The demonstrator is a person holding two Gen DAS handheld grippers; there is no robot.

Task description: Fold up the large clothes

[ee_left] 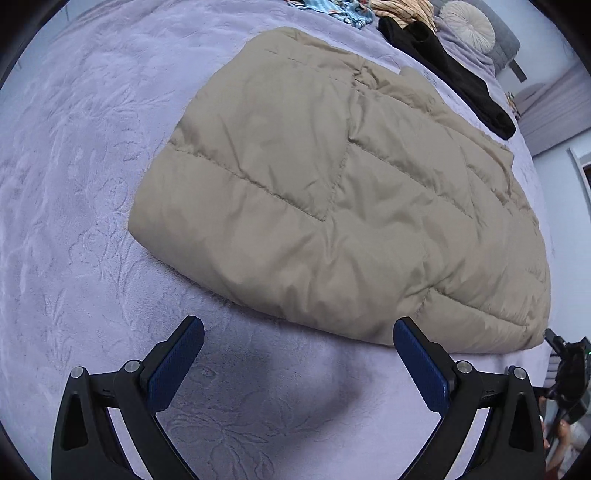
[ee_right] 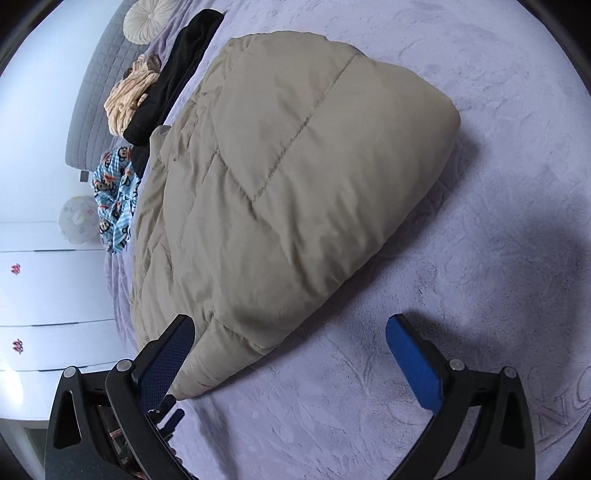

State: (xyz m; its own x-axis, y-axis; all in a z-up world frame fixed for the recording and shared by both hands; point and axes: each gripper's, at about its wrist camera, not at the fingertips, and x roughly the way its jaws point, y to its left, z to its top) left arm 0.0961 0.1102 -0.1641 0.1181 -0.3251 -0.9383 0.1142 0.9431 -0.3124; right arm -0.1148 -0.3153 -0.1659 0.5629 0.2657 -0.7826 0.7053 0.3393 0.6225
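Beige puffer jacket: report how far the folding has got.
Done: the beige puffer jacket lies folded into a thick bundle on the lilac bedspread. In hand: nothing; the left gripper and right gripper are open. Left: the black garment and the blue patterned one.

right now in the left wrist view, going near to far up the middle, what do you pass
tongs → bare purple bedspread → beige puffer jacket → black garment → round cushion
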